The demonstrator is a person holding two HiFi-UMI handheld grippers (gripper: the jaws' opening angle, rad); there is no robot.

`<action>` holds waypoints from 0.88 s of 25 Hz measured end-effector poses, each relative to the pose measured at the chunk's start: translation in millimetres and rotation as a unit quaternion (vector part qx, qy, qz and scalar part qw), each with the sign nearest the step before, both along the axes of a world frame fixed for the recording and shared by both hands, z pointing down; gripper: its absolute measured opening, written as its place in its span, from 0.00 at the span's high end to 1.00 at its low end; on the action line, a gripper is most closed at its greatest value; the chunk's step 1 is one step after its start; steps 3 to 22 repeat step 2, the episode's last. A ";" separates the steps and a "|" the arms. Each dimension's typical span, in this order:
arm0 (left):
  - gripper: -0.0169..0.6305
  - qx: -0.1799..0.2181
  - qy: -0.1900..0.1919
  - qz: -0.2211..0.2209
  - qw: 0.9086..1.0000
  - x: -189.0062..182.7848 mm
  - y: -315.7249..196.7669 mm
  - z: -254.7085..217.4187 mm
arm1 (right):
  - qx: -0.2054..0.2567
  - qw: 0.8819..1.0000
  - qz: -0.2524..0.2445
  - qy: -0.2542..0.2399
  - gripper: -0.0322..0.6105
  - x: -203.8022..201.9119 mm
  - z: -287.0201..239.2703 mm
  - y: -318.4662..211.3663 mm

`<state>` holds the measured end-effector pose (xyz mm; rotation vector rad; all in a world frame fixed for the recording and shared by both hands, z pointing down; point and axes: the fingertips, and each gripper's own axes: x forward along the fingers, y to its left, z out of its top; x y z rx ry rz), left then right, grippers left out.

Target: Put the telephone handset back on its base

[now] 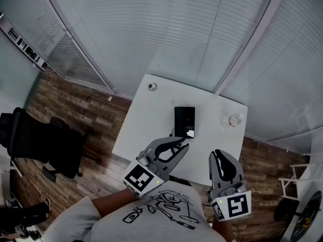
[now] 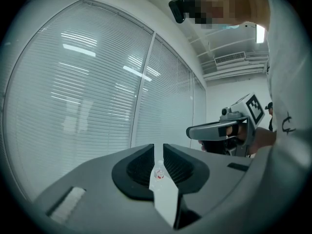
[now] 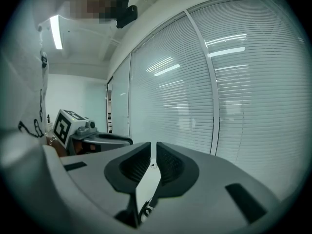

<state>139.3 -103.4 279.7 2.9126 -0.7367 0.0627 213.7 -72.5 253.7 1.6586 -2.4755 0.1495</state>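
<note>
left gripper point(image 1: 181, 145) and right gripper point(image 1: 216, 156) hang almost shut and empty on the near side of the black telephone point(image 1: 184, 121) on the tabletop point(image 1: 146, 130), its handset's seating too small to judge, so any grasp would need jaws widened beforehand.

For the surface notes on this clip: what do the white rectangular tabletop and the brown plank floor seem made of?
White rectangular tabletop: likely laminate or painted board, matte; even white, no grain or glare. Brown plank floor: wood or wood-look laminate; staggered boards, mixed grain tones. Which, I cannot tell.
</note>
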 end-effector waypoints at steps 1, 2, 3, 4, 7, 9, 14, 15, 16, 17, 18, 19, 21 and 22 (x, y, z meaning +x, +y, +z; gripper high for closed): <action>0.88 0.000 -0.001 0.000 1.000 0.0 0.1 0.7 | 0.001 1.000 0.000 -0.001 0.90 0.0 0.0 0.4; 0.88 0.000 -0.002 0.001 1.000 0.1 0.2 1.3 | 0.002 1.000 0.000 -0.002 0.90 0.0 0.1 0.8; 0.88 0.000 -0.002 0.001 1.000 0.1 0.2 1.3 | 0.002 1.000 0.000 -0.002 0.90 0.0 0.1 0.8; 0.88 0.000 -0.002 0.001 1.000 0.1 0.2 1.3 | 0.002 1.000 0.000 -0.002 0.90 0.0 0.1 0.8; 0.88 0.000 -0.002 0.001 1.000 0.1 0.2 1.3 | 0.002 1.000 0.000 -0.002 0.90 0.0 0.1 0.8; 0.88 0.000 -0.002 0.001 1.000 0.1 0.2 1.3 | 0.002 1.000 0.000 -0.002 0.90 0.0 0.1 0.8; 0.88 0.000 -0.002 0.001 1.000 0.1 0.2 1.3 | 0.002 1.000 0.000 -0.002 0.90 0.0 0.1 0.8; 0.88 0.000 -0.002 0.001 1.000 0.1 0.2 1.3 | 0.002 1.000 0.000 -0.002 0.90 0.0 0.1 0.8; 0.88 0.000 -0.002 0.001 1.000 0.1 0.2 1.3 | 0.002 1.000 0.000 -0.002 0.90 0.0 0.1 0.8; 0.88 0.000 -0.002 0.001 1.000 0.1 0.2 1.3 | 0.002 1.000 0.000 -0.002 0.90 0.0 0.1 0.8; 0.88 0.000 -0.002 0.001 1.000 0.1 0.2 1.3 | 0.002 1.000 0.000 -0.002 0.90 0.0 0.1 0.8; 0.88 0.000 -0.002 0.001 1.000 0.1 0.2 1.3 | 0.002 1.000 0.000 -0.002 0.90 0.0 0.1 0.8; 0.88 0.000 -0.002 0.001 1.000 0.1 0.2 1.3 | 0.002 1.000 0.000 -0.002 0.90 0.0 0.1 0.8; 0.88 0.000 -0.002 0.001 1.000 0.1 0.2 1.3 | 0.002 1.000 0.000 -0.002 0.90 0.0 0.1 0.8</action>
